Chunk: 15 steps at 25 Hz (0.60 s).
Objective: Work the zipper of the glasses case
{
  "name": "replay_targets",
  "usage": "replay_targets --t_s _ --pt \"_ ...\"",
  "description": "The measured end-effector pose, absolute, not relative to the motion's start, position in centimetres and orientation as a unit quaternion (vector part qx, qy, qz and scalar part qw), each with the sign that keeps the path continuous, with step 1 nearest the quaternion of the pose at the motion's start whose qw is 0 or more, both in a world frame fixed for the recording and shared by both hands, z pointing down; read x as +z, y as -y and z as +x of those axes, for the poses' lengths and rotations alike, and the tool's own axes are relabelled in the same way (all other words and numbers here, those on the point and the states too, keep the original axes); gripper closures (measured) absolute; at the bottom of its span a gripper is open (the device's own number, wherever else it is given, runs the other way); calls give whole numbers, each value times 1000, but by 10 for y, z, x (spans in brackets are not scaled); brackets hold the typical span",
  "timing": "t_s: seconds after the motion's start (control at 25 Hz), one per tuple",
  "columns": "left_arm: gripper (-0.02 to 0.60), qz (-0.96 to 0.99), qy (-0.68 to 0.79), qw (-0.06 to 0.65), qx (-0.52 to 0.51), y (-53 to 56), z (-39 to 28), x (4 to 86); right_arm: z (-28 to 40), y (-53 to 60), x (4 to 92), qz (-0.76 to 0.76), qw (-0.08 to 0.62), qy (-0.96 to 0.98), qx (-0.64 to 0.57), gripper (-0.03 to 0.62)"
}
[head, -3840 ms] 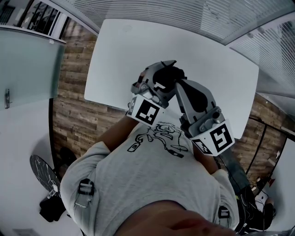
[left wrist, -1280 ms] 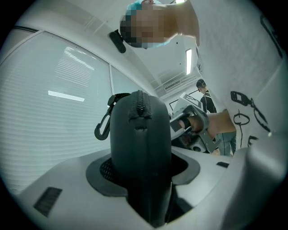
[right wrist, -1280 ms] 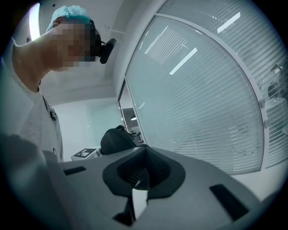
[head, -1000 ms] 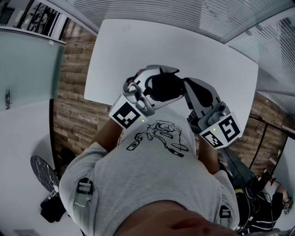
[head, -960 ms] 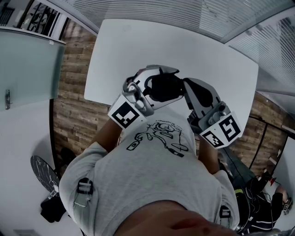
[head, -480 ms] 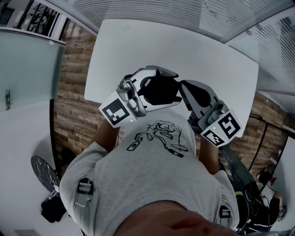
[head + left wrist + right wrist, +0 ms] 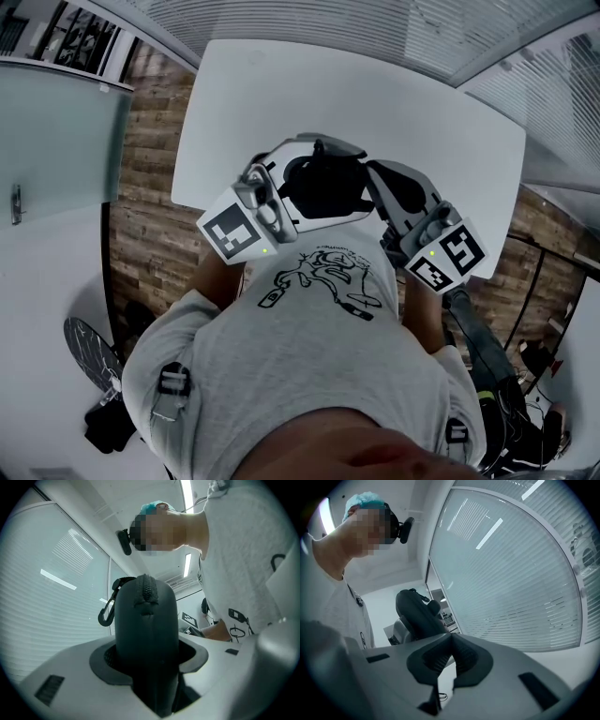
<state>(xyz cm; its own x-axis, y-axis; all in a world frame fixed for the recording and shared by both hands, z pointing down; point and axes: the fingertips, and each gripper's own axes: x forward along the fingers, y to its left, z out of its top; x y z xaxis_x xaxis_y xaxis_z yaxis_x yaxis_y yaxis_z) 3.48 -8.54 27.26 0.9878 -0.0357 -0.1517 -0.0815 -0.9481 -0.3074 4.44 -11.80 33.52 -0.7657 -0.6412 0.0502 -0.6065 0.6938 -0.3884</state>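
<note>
Left gripper (image 7: 147, 651) swung left, jaws clamping glasses case (image 7: 146, 616) — long axis along them, right gripper (image 7: 451, 641) jaws pressed together.

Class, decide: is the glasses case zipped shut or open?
Shut where visible: in the left gripper view the zipper teeth run joined over the glasses case end, no gap. Its far side is hidden.

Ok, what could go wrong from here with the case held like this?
1. Only the left tool clamps the glasses case, by one end and apparently clear of the table. A hard pull along the zipper could twist it loose.
2. The right tool is shut with nothing visible between its pads, so it may have missed the zipper pull.
3. The dangling clip could snag.
</note>
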Motion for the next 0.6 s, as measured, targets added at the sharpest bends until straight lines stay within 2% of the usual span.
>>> replay_targets --t_s 0.6 --pt "333 -985 -35 145 83 85 37 265 46 117 342 -335 48 -918 -205 589"
